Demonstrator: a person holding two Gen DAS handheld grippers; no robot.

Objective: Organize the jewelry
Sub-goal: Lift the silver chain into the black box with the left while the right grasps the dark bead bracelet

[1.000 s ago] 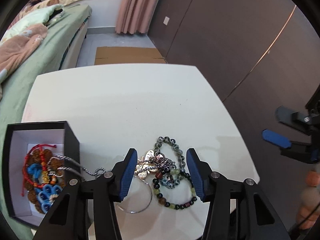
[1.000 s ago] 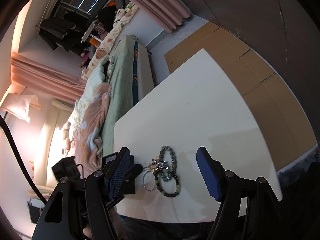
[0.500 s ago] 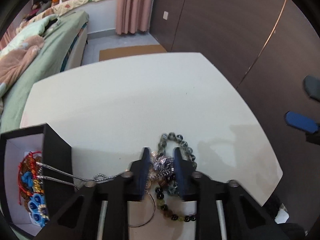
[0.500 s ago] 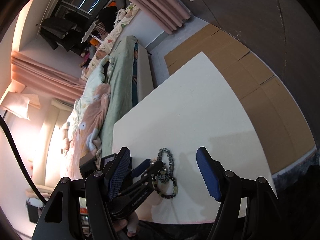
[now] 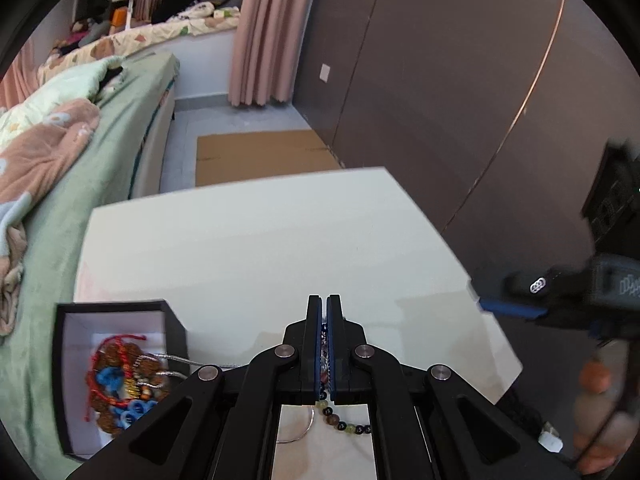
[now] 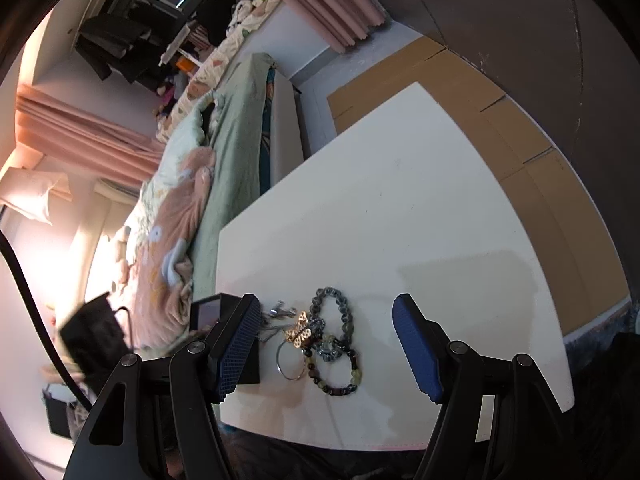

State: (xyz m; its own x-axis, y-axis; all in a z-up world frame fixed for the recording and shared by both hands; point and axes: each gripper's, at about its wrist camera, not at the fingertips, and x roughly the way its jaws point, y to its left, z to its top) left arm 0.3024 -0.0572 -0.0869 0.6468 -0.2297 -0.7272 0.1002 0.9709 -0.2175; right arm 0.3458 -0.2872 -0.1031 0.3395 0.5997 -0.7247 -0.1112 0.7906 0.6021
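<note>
At lower left of the left wrist view, the black jewelry box [image 5: 120, 372] holds red cord, brown bead and blue pieces, with a silver chain [image 5: 176, 360] trailing over its rim. At centre the left gripper [image 5: 324, 344] is pinched tight on a beaded bracelet [image 5: 340, 424]; lifting may well drag tangled neighbours or that chain. The right gripper [image 6: 324, 344] hangs wide apart, empty, above the bracelet pile [image 6: 324, 344] on the white table [image 6: 400, 200].

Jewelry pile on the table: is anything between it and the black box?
Nothing visible stands between the pile and the box, which sits right beside it. Only the box's own wall must be cleared; a silver chain already drapes over that wall toward the pile.
</note>
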